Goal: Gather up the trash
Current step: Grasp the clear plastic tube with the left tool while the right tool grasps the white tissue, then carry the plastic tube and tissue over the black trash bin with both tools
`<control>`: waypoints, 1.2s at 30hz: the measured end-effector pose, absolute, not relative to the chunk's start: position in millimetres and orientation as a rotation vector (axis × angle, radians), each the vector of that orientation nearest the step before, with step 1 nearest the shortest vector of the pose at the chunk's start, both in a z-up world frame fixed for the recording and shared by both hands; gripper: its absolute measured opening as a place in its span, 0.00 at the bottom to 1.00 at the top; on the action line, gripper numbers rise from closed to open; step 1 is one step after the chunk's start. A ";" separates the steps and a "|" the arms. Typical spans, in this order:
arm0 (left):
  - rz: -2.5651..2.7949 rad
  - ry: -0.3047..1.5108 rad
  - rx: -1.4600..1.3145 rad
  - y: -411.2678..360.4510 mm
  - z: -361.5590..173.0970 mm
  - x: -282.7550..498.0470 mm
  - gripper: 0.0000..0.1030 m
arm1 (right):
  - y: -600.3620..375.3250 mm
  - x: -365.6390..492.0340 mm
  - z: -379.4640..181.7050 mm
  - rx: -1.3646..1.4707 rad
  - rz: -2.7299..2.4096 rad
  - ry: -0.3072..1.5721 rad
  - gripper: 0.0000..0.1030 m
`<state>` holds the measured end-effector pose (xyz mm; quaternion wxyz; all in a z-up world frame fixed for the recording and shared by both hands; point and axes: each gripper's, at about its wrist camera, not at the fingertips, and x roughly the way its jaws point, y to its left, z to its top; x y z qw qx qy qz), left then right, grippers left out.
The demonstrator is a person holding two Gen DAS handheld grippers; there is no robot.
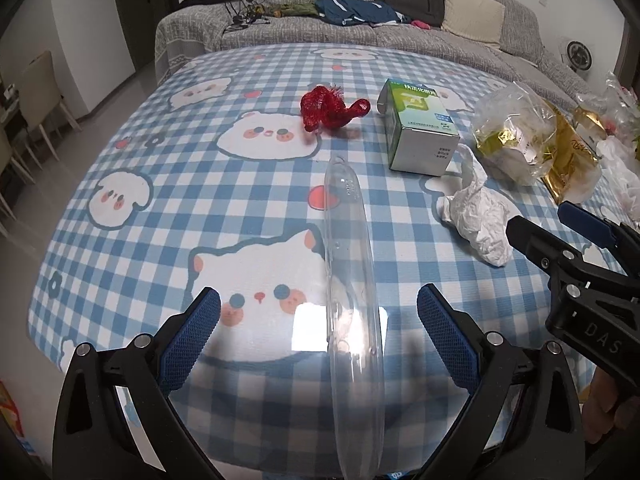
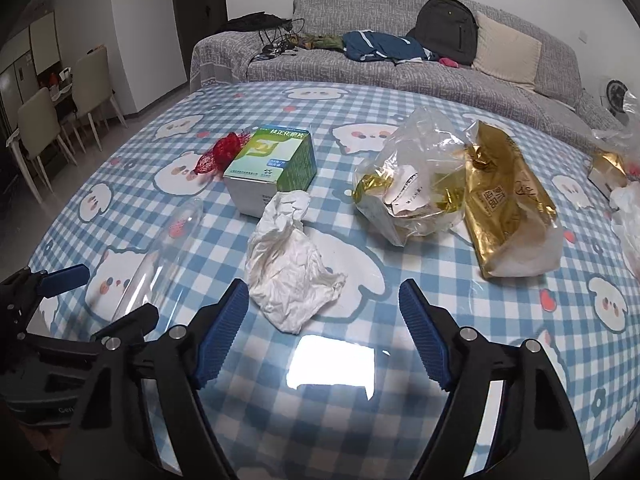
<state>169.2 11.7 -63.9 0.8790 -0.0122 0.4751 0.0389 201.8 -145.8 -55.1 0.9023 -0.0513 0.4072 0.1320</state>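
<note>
Nearest my left tongs (image 1: pixel 318 338) lies a clear plastic sleeve (image 1: pixel 352 300), running lengthwise between the spread blue pads, which I see standing clear of it on both sides. My right tongs (image 2: pixel 322 332) are spread too, holding nothing, with a crumpled white tissue (image 2: pixel 290 260) just ahead, close to the left pad. Everything sits on a glossy table cover (image 2: pixel 360 420) of blue-and-white checks with cartoon animals, a ceiling light glaring off it. Further out I see a green-and-white box (image 2: pixel 272 168), a red net scrap (image 1: pixel 330 108) beside it, a clear bag (image 2: pixel 420 184) with gold wrappers, and a gold packet (image 2: pixel 504 204). Behind the table stands a grey sofa (image 2: pixel 400 76) strewn with a backpack (image 2: pixel 446 36), jacket, cushion and cables; pale chairs (image 2: pixel 64 112) stand at left.
</note>
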 end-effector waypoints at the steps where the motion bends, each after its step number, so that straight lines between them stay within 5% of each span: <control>1: 0.082 0.994 -0.025 11.5 -65.5 172.5 0.93 | -144.7 206.1 -56.2 -0.102 0.274 0.845 0.71; 14: 0.034 1.026 -0.050 7.5 -74.1 189.6 0.62 | -121.8 233.9 -71.3 -0.097 0.319 0.893 0.53; 23: 0.065 1.013 -0.036 9.4 -72.3 184.1 0.27 | -116.5 232.2 -81.0 -0.095 0.323 0.919 0.38; 29: 0.070 1.008 -0.045 10.8 -72.1 182.5 0.25 | -113.1 229.5 -81.5 -0.091 0.349 0.922 0.09; 36: 0.065 1.005 -0.060 11.9 -71.4 179.1 0.25 | -108.5 223.7 -80.5 -0.120 0.343 0.898 0.05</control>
